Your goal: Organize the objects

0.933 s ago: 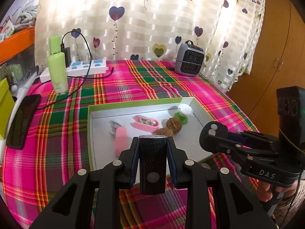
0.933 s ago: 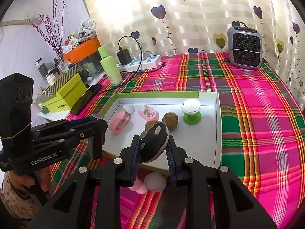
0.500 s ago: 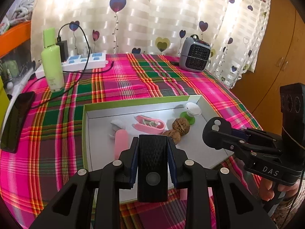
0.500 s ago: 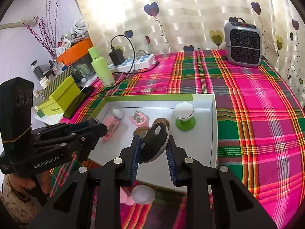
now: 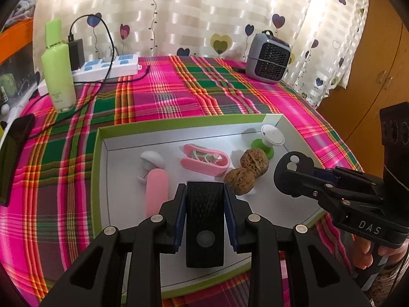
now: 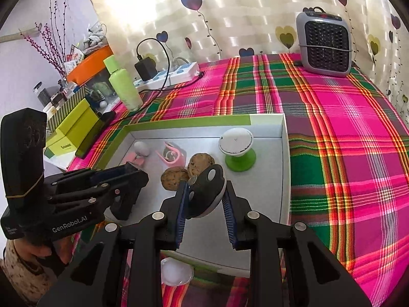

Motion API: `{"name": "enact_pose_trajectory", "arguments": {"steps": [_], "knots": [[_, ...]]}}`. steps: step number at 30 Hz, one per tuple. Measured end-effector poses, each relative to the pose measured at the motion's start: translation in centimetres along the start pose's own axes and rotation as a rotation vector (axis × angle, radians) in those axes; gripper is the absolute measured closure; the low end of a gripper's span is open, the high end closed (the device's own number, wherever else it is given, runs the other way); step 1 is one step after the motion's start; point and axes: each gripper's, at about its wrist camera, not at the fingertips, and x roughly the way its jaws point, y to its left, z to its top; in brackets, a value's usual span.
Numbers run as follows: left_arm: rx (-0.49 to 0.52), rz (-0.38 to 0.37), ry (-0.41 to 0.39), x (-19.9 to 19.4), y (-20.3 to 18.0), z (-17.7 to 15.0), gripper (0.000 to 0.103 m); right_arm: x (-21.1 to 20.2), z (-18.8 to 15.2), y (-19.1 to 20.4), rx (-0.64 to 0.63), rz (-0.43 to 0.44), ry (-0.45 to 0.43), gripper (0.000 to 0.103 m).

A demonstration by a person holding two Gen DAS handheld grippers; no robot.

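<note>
Daylight comes through the heart-print curtain (image 5: 204,12) behind the table, and the cloth glares white in patches in both views. The plaid tablecloth (image 6: 345,128) is bright and vivid. The white tray (image 5: 122,168) floor looks evenly lit, with soft short shadows beside the things in it. Both views bend strongly toward dark round corners. Detail stays sharp, without motion blur.

black textured block (image 5: 204,223): upright, over tray (image 5: 98,158) | black-white oval piece (image 6: 207,192): tilted, above tray
</note>
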Motion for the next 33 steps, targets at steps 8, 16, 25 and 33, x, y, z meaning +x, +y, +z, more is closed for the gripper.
{"name": "enact_pose_trajectory", "arguments": {"steps": [8, 16, 25, 33], "knots": [[0.014, 0.010, 0.003, 0.7, -0.3, 0.5, 0.077, 0.5, 0.2, -0.3, -0.007, -0.033, 0.007, 0.075], [0.011, 0.013, 0.002, 1.1, -0.5, 0.7, 0.077, 0.8, 0.4, -0.2, -0.027, -0.061, 0.006, 0.075], [0.003, 0.011, 0.000, 1.3, -0.4, 0.9, 0.076, 1.0, 0.4, -0.1, -0.056, -0.097, 0.000, 0.075], [-0.001, 0.017, -0.002, 1.4, -0.5, 1.2, 0.068, 1.1, 0.4, 0.1, -0.062, -0.091, -0.005, 0.063]]}}
